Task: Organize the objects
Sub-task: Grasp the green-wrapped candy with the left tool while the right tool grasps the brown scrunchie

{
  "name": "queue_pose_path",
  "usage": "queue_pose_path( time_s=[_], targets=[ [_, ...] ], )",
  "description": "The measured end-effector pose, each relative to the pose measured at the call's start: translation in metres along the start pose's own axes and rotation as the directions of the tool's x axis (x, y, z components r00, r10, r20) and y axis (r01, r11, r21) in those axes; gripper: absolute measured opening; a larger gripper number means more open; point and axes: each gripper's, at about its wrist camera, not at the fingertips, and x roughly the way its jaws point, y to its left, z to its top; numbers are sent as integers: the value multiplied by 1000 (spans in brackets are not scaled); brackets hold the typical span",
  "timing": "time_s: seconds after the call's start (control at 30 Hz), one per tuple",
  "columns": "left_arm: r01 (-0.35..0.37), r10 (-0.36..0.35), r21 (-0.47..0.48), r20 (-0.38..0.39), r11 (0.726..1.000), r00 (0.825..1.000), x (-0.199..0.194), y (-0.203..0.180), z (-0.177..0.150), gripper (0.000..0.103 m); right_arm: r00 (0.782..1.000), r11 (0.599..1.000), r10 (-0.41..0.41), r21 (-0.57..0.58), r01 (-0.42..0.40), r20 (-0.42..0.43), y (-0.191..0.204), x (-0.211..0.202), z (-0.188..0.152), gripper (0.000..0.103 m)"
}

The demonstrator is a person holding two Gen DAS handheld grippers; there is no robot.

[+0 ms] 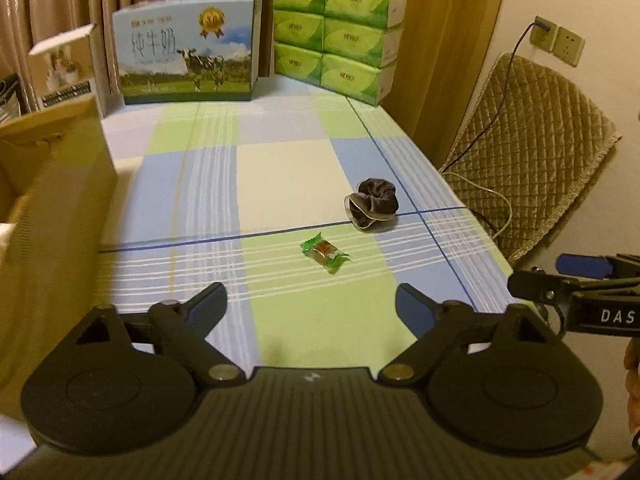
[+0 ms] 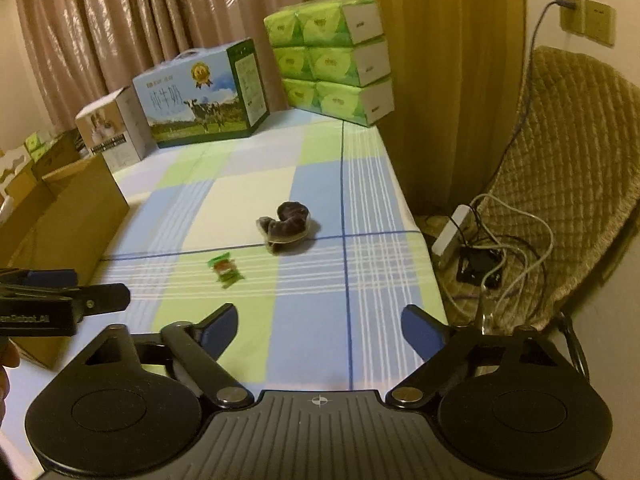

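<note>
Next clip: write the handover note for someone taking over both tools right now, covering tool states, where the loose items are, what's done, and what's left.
Left tool: open, empty, above the checked tablecloth.
Right tool: open, empty, alongside it.
Green-wrapped candy: loose on the cloth, ahead of the left tool.
Dark scrunchie: loose on the cloth, just beyond the candy, apart from it.
Open cardboard box: at the table's left side.
Done: nothing visibly put away.
Left: pick up the candy and scrunchie; the cardboard box is probably the destination, though that is a guess.
</note>
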Motion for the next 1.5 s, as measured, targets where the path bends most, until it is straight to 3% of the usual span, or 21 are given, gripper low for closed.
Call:
queue_pose_path(
  time_s=[0.33, 0.67, 0.8, 0.87, 0.93, 1.3, 1.5],
  targets=[
    [0, 0, -1, -22, 1000, 1000, 76, -9, -1, 49, 999, 997, 32, -74, -32, 0, -15, 63, 10, 69],
    [11, -11, -2, -1, 1000, 1000, 124, -17, 0, 43, 1000, 994, 11, -105, -11, -5, -22, 103, 15, 68],
    [2, -2, -6, 26, 1000, 1000, 133, -16, 4, 35, 1000, 993, 16, -114, -17, -3, -21, 113, 14, 68],
    [-4, 4, 0, 32, 1000, 999, 134, -13, 5, 23, 1000, 992, 20, -121, -20, 0, -19, 118, 13, 68],
    [-4, 3, 14, 36, 1000, 999, 134, -10, 4, 17, 1000, 992, 27, -126, -27, -1, -16, 123, 13, 68],
    [-26, 25, 47, 29, 999, 999, 123, 15, 8, 16, 996, 963, 89, -256, -82, 15, 19, 157, 33, 68],
    [-30, 30, 23, 25, 999, 999, 119, 29, 13, 16, 998, 921, 62, -385, -56, 3, 35, 185, 41, 66]
  ],
)
